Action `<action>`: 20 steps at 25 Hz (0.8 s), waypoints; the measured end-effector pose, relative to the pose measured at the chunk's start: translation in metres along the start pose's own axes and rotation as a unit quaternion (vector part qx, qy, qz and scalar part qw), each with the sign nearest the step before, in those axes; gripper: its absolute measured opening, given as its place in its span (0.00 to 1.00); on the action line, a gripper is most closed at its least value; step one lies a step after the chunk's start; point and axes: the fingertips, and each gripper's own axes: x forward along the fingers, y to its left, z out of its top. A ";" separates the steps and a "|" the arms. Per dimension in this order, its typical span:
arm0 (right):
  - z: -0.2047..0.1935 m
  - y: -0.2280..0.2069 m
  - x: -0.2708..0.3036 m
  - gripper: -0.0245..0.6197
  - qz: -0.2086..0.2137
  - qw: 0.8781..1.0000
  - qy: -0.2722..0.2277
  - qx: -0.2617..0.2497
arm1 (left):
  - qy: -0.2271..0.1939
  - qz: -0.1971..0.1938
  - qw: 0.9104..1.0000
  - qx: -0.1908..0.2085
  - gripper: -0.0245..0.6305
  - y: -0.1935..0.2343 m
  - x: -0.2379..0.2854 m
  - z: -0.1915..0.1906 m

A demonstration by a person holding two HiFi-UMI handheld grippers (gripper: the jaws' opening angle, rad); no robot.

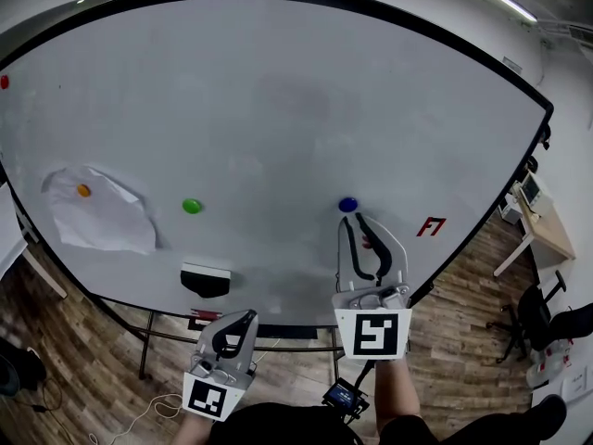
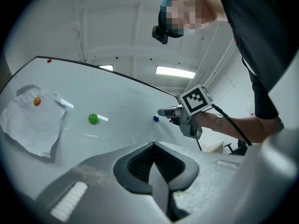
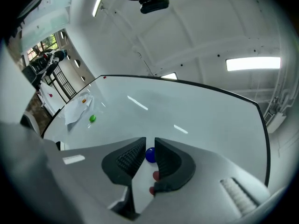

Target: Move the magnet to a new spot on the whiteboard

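Note:
A blue magnet (image 1: pixel 347 205) sticks to the whiteboard (image 1: pixel 278 109) low and right of centre. My right gripper (image 1: pixel 352 219) points at it from just below, jaws slightly apart. In the right gripper view the blue magnet (image 3: pixel 150 155) shows in the narrow gap between the tips, and the pads do not press on it. From the left gripper view the magnet (image 2: pixel 155 118) sits just ahead of the right gripper (image 2: pixel 162 112). My left gripper (image 1: pixel 248 315) hangs lower, below the board's bottom edge, shut and empty (image 2: pixel 153 144).
A green magnet (image 1: pixel 192 206) sits left of the blue one. An orange magnet (image 1: pixel 83 190) pins a crumpled sheet of paper (image 1: pixel 102 221). A red magnet (image 1: pixel 4 82) is at the far left, an eraser (image 1: pixel 205 279) near the bottom edge, red writing (image 1: pixel 431 226) to the right.

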 end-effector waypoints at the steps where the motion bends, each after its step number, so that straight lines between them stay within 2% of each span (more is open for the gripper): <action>1: -0.002 -0.001 0.002 0.14 -0.003 1.000 0.003 0.001 | 0.001 0.005 1.000 -0.001 0.04 0.002 -0.002 -0.001; 7: -0.020 -0.002 0.015 0.23 -0.004 0.999 0.038 -0.001 | 0.006 0.023 1.000 -0.002 0.04 0.012 -0.008 -0.003; 20: -0.028 -0.002 0.023 0.24 -0.055 0.997 0.046 -0.039 | 0.017 0.028 0.999 0.005 0.04 0.020 -0.015 -0.006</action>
